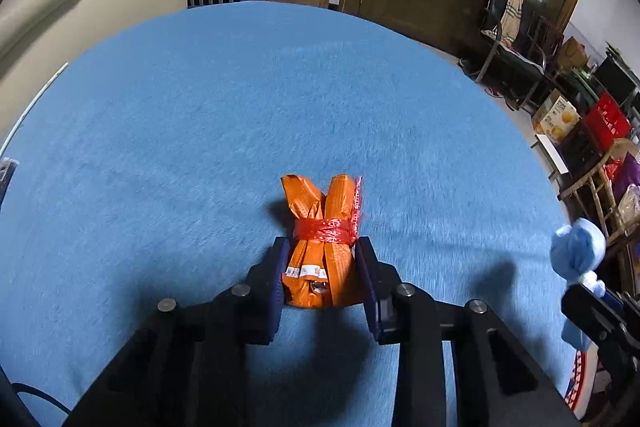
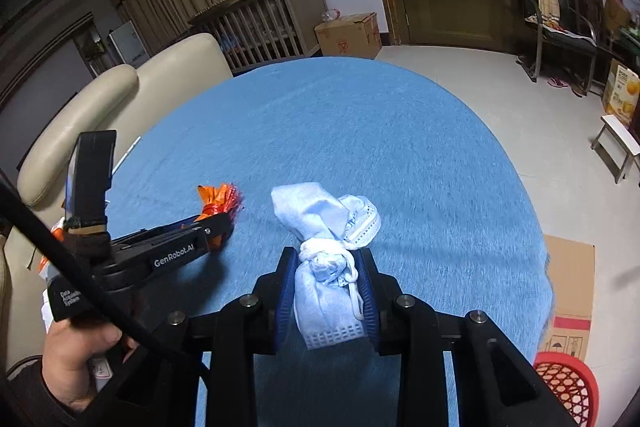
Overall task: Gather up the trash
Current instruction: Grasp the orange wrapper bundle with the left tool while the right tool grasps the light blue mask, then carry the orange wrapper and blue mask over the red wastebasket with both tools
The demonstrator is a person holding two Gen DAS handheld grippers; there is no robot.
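Orange is the colour of the crinkly wrapper bundle (image 1: 320,247) I am squeezing in my left tongs (image 1: 322,279). A red net band is going round its middle, and its two ends are sticking up past my tips. My left tongs are closing tight on its lower half, one pad on each side, so I think it is not slipping out. It is sitting right between my pads, just over the blue table cloth (image 1: 240,107).

My right tongs (image 2: 326,293) are pinching a light blue face mask (image 2: 326,267) that is tied into a knot. The pads are pressing on the part under the knot, and the floppy top is poking out in front of my tips. The knot is keeping the mask small, so it is easy to carry.

My left hand (image 2: 76,363) is gripping the handle low on the left side of my right tongs.

A red basket (image 2: 568,383) is sitting on the floor, down to the right of my right tongs, past the table edge. I think that is where the trash is going, because both bits are already in my tongs and nothing else to pick up is showing on the cloth
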